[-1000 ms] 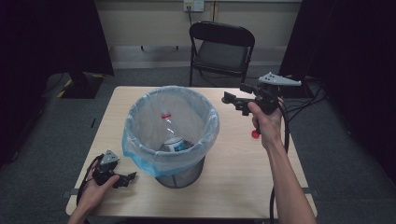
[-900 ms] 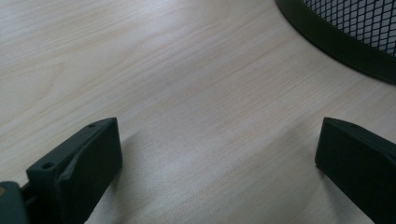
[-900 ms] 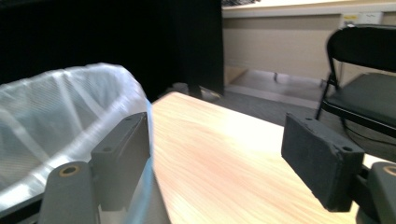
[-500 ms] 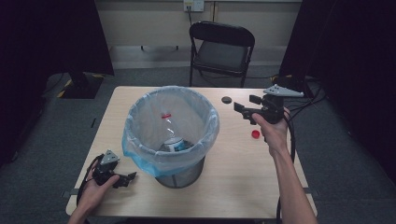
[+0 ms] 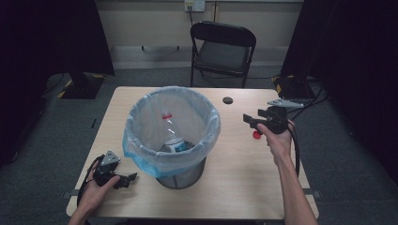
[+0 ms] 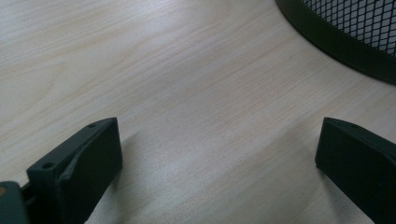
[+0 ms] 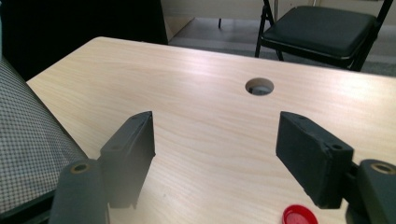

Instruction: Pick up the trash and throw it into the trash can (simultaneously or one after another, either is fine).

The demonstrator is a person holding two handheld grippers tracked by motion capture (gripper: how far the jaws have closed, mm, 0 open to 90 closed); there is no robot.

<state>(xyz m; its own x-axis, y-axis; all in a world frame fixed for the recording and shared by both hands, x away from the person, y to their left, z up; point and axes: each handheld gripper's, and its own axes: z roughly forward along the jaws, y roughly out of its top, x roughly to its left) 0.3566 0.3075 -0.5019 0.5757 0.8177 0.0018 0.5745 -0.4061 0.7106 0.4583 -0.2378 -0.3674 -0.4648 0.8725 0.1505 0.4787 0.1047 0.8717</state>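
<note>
High view: right gripper [image 5: 252, 121] spread, jaws just been closing, nothing btwn; red cap [image 5: 256, 135] just below/beside tips. Drop lower, straddle cap before pinching. Left gripper [image 5: 126, 179] spread, idle.

Overhead light, table [image 5: 244, 187] evenly bright, room edges near black. High view soft, slightly grainy. Left gripper [image 6: 215, 177] view sharp on woodgrain, faint shadows under both jaws. Right gripper [image 7: 217, 154] view: near jaw perhaps slightly blurred, mild sheen ahead of it.

No text, label, brand, number or sign can be read anywhere in these views.
</note>
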